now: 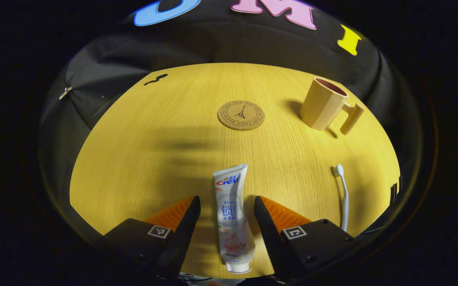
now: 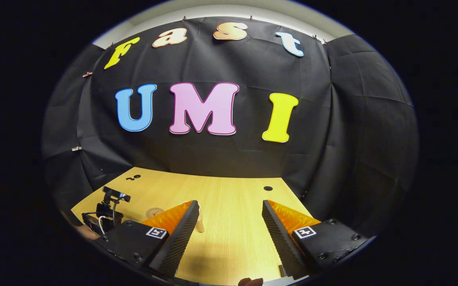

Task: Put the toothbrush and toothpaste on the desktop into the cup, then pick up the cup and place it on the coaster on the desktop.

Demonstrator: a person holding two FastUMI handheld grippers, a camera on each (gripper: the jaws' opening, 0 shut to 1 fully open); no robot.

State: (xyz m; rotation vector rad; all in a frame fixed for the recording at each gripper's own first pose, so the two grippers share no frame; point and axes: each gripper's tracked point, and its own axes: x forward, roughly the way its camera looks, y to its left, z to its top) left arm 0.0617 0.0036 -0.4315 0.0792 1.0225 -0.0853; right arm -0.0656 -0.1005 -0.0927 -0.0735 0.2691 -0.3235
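In the left gripper view a white toothpaste tube (image 1: 231, 216) lies on the wooden desktop (image 1: 153, 159), cap toward me, between the fingers of my open left gripper (image 1: 227, 204); neither finger touches it. A white toothbrush (image 1: 343, 194) lies to the right, bristles pointing away. A beige cup (image 1: 324, 104) with a handle stands upright at the far right. A round cork coaster (image 1: 241, 115) sits at the middle back. In the right gripper view my right gripper (image 2: 231, 208) hangs open above the desktop (image 2: 233, 230) with nothing between its fingers. The cup's handle (image 2: 199, 224) peeks past its left finger.
The black cloth wall closes the desktop at the back and sides. In the right gripper view the other gripper with its camera (image 2: 107, 212) is at the lower left, and the coaster's edge (image 2: 154, 211) shows beside it. Small dark holes (image 2: 268, 188) mark the desktop.
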